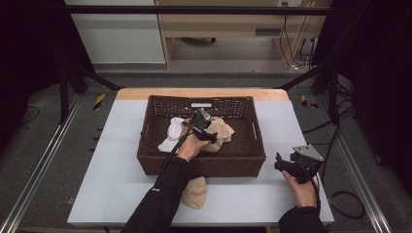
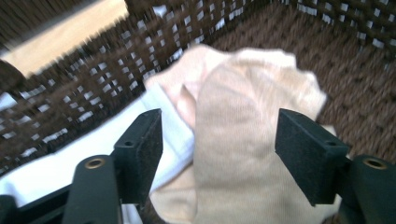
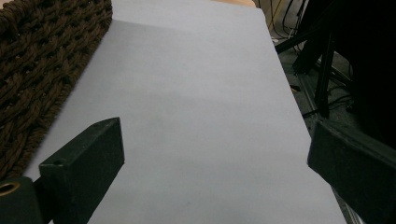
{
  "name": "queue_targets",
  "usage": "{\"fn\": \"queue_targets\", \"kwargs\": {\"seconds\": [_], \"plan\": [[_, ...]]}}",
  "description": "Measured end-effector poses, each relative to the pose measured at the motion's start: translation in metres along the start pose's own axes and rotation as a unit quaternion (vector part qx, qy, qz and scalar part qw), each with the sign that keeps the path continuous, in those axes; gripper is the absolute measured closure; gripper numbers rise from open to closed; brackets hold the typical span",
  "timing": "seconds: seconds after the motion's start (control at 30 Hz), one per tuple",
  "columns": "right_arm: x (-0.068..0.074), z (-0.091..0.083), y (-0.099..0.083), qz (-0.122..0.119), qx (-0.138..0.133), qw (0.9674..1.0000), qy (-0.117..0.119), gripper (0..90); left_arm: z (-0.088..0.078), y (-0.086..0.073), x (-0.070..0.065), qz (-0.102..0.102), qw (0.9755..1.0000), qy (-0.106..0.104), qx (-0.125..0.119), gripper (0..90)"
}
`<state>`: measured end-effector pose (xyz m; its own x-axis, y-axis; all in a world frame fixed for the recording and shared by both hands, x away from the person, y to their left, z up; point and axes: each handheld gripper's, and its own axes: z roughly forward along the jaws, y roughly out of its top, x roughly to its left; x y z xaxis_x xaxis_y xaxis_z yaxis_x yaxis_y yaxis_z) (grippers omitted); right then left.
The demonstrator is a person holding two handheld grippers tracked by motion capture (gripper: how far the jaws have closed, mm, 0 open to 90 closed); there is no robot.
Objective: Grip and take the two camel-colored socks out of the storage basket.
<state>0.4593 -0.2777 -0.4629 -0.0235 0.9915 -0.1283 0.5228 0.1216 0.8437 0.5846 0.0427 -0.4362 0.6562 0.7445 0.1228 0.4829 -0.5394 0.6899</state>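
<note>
My left tongs [image 1: 200,127] are inside the dark brown wicker basket [image 1: 243,160] that sits in the middle of the pale grey table [image 1: 111,145]. Their jaws are spread wide and pinch nothing. In the left gripper view they straddle a beige sock [image 2: 243,135] lying on the basket floor, with one pad off to each side of it and a clear gap between pad and cloth. A white sock [image 2: 93,154] lies just beside the beige one, partly tucked under its edge, toward the basket's woven wall. From the high view, the white sock [image 1: 171,136] is on the left half of the basket and the beige sock [image 1: 222,130] is near its middle, the two touching.

Another beige sock [image 1: 196,192] lies on the table outside the basket, just in front of its near wall, partly hidden by my left sleeve [image 1: 158,199].

My right tongs [image 1: 283,164] are held low over the bare table to the right of the basket, well apart from the socks. Their jaws are also spread wide, with nothing but table surface between them; the basket's corner [image 3: 42,70] shows at the left of the right gripper view.
</note>
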Motion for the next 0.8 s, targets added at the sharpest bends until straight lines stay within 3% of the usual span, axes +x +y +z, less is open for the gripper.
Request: {"fn": "queue_targets", "kwargs": {"seconds": [0.1, 0.17, 0.27, 0.4, 0.63, 0.73, 0.8], "plan": [[0.0004, 0.0005, -0.0003, -0.003, 0.002, 1.0, 0.001, 4.1, 0.0034, -0.0023, -0.0008, 0.0, 0.9998, -0.017, 0.014, 29.8], [0.0005, 0.0006, -0.0004, -0.002, 0.004, 1.0, 0.001, 4.2, 0.0042, -0.0036, -0.0013, 0.01, 0.9995, -0.007, 0.028, 30.9], [0.0003, 0.0004, -0.0003, -0.002, 0.002, 1.0, 0.0, 4.1, 0.005, -0.0052, -0.0007, 0.002, 0.9989, -0.016, 0.045, 36.5], [0.0001, 0.0006, -0.0006, 0.001, 0.004, 1.0, 0.002, 4.1, 0.0055, -0.007, -0.001, -0.019, 0.9968, -0.033, 0.071, 53.2], [-0.0002, -0.0002, 0.0001, 0.002, -0.001, 1.0, 0.0, 4.3, 0.0012, -0.0061, -0.0021, -0.051, 0.992, -0.034, 0.11, 80.7], [-0.0009, -0.0011, 0.0002, 0.002, -0.002, 1.0, 0.0, 4.2, -0.0018, -0.0057, -0.0009, -0.07, 0.9905, -0.041, 0.111, 89.7], [-0.0005, -0.0009, 0.0, 0.001, 0.0, 1.0, 0.0, 4.3, -0.0043, -0.0058, 0.0008, -0.079, 0.9902, -0.051, 0.103, 89.8]]}}
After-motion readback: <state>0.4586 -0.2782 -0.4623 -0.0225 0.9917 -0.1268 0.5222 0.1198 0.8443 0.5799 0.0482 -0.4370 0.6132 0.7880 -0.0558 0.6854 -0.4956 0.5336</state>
